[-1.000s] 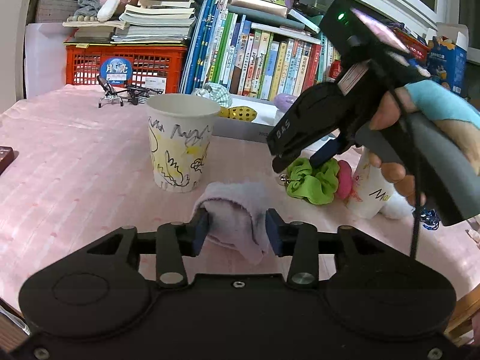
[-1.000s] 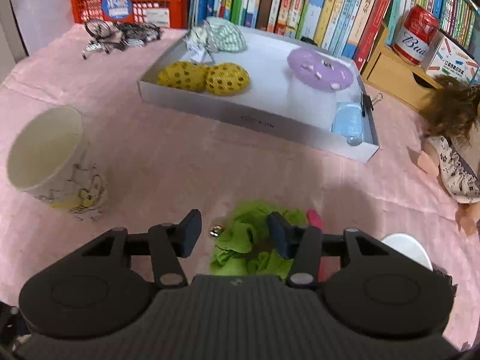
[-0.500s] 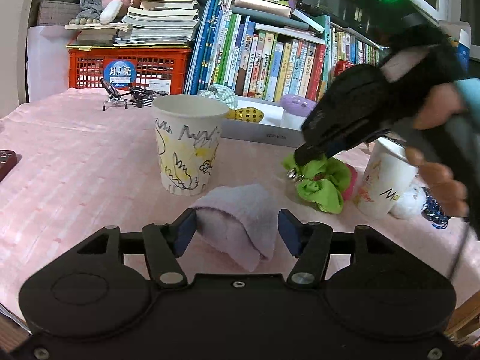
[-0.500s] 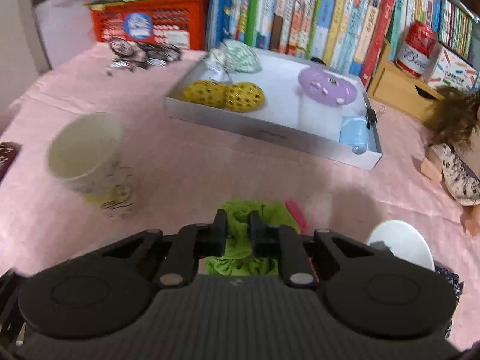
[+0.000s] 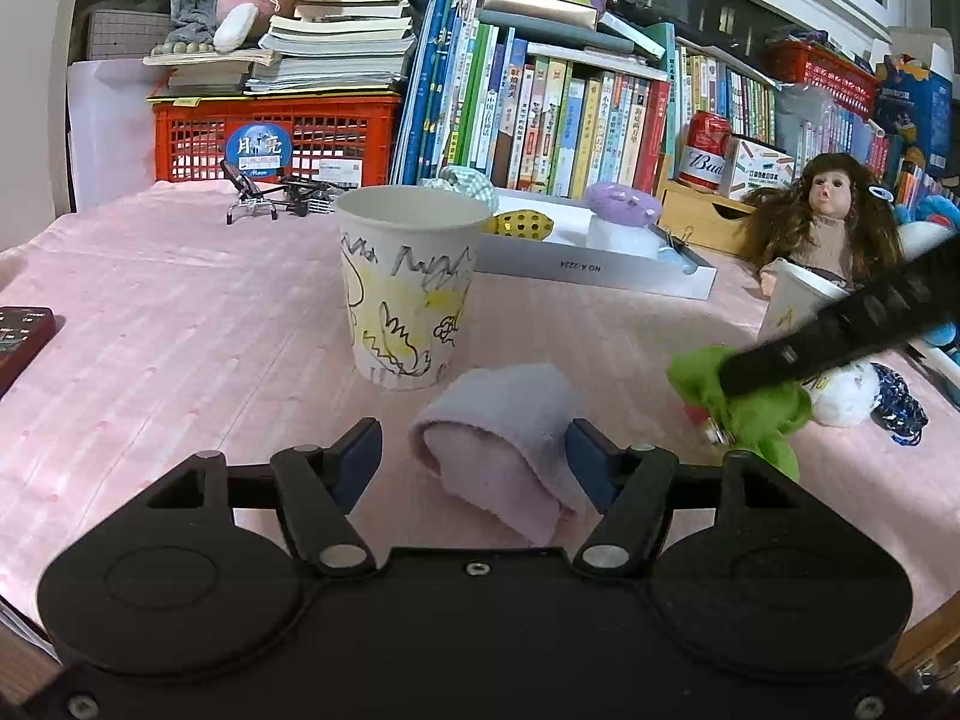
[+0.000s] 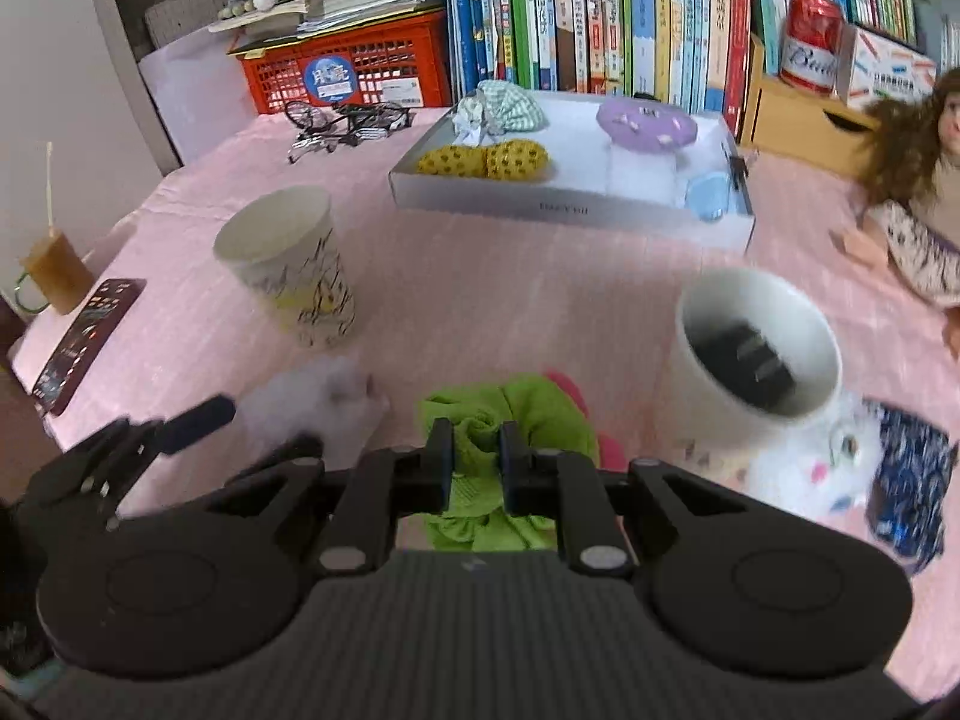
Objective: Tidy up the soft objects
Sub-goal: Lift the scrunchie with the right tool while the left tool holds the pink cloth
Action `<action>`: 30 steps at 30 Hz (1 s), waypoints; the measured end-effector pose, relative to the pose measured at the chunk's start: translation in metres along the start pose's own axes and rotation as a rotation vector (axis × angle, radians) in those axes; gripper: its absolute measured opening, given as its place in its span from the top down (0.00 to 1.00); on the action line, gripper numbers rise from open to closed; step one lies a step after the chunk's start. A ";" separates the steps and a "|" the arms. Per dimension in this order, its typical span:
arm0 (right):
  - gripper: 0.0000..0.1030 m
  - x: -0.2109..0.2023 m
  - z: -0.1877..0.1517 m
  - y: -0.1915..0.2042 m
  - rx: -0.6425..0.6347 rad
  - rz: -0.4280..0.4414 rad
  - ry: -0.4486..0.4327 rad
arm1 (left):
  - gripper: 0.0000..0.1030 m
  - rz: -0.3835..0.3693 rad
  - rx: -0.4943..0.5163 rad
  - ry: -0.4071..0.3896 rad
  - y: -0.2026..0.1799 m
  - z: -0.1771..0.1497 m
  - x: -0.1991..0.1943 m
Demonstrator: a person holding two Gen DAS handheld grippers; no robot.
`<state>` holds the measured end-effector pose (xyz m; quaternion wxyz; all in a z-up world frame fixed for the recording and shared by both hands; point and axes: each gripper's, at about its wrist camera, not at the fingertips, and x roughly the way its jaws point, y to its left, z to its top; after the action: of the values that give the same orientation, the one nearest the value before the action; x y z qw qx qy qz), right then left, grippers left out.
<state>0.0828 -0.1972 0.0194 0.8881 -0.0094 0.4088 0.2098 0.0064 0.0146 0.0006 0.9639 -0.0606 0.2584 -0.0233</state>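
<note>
Right wrist view: our right gripper [image 6: 475, 457] is clamped on the green scrunchie [image 6: 528, 414], lifted beside the white cup [image 6: 757, 360]. Our left gripper [image 5: 474, 457], jaws just widening, stands clear of the rolled lilac cloth [image 5: 510, 426] lying on the pink tablecloth [image 5: 180, 324]; roll axis runs toward us. Next, we judge: drop the scrunchie into the cup.

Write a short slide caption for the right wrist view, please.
Right gripper shut on a green scrunchie, between a doodled paper cup and a white cup.
</note>
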 end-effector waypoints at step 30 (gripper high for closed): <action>0.29 -0.020 -0.105 -0.004 0.035 -0.048 -0.329 | 0.24 -0.016 0.017 0.018 -0.008 0.005 0.012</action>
<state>-0.0032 -0.2275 -0.0367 0.9478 0.0308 0.2612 0.1802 0.0191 0.0061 0.0000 0.9617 -0.0542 0.2664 -0.0340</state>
